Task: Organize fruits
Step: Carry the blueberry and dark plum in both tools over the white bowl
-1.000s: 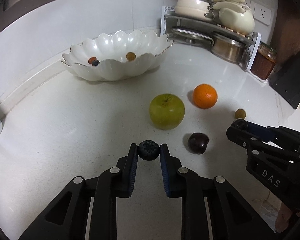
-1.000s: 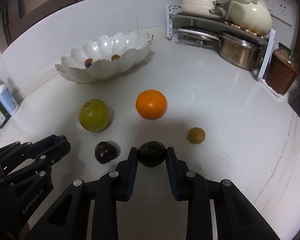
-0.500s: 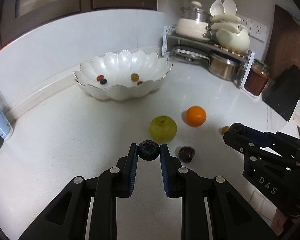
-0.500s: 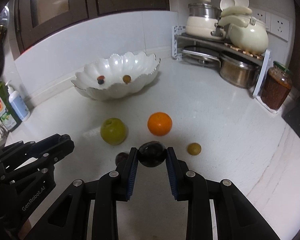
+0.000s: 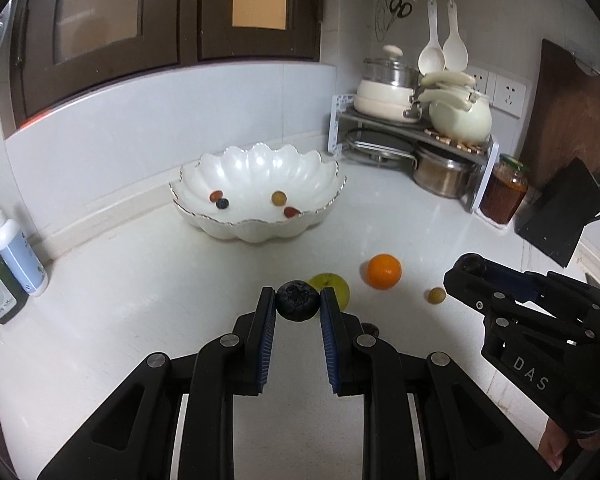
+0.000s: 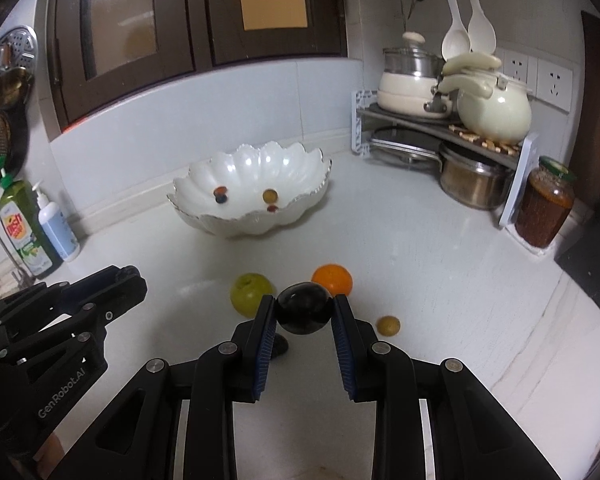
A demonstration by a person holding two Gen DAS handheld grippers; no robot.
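My left gripper [image 5: 297,307] is shut on a dark blueberry [image 5: 297,301], held above the white counter. My right gripper [image 6: 304,314] is shut on a dark plum [image 6: 304,307], also lifted off the counter. In the left wrist view the right gripper [image 5: 470,266] shows at the right edge. A white scalloped bowl [image 5: 256,172] [image 6: 236,224] stands at the back with several small fruits inside. On the counter lie a green apple [image 6: 249,294] [image 5: 337,284], an orange [image 5: 384,271] [image 6: 334,277] and a small yellow-brown fruit [image 6: 388,325] [image 5: 436,295]. Another dark plum [image 6: 279,347] lies half hidden behind my right fingers.
A corner rack with pots [image 6: 440,120] and a jar [image 6: 544,208] stand at the back right. Soap bottles [image 6: 28,228] stand at the left by the wall. A dark board [image 5: 560,220] leans at the right. The left gripper's body [image 6: 52,320] fills the lower left.
Both grippers have risen with their fruits, and the counter, bowl and loose fruits now look farther away and lower. The grips have not changed.
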